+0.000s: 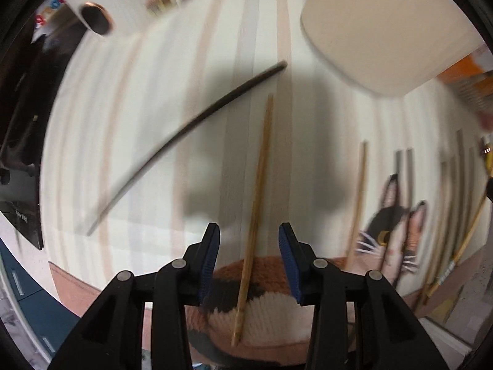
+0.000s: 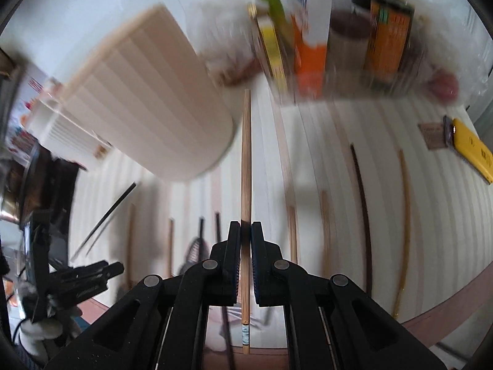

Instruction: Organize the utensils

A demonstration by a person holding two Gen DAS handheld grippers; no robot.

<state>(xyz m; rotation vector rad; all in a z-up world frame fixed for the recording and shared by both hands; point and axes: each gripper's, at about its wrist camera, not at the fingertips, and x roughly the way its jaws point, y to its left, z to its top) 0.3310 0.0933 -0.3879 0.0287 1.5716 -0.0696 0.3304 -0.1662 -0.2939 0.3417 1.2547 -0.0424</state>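
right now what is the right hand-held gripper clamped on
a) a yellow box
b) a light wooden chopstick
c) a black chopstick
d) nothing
b: the right hand-held gripper has its pads pressed shut on a light wooden chopstick that runs straight up between them.

Ahead of your right tool, past the striped cloth (image 2: 323,141), you have a blurred row of groceries: an orange carton (image 2: 309,67), a dark bottle with an orange label (image 2: 388,37) and a yellow-green packet (image 2: 272,46). A yellow box (image 2: 471,149) lies off to its right. Beneath your left tool sits a cat-patterned mat (image 1: 397,225).
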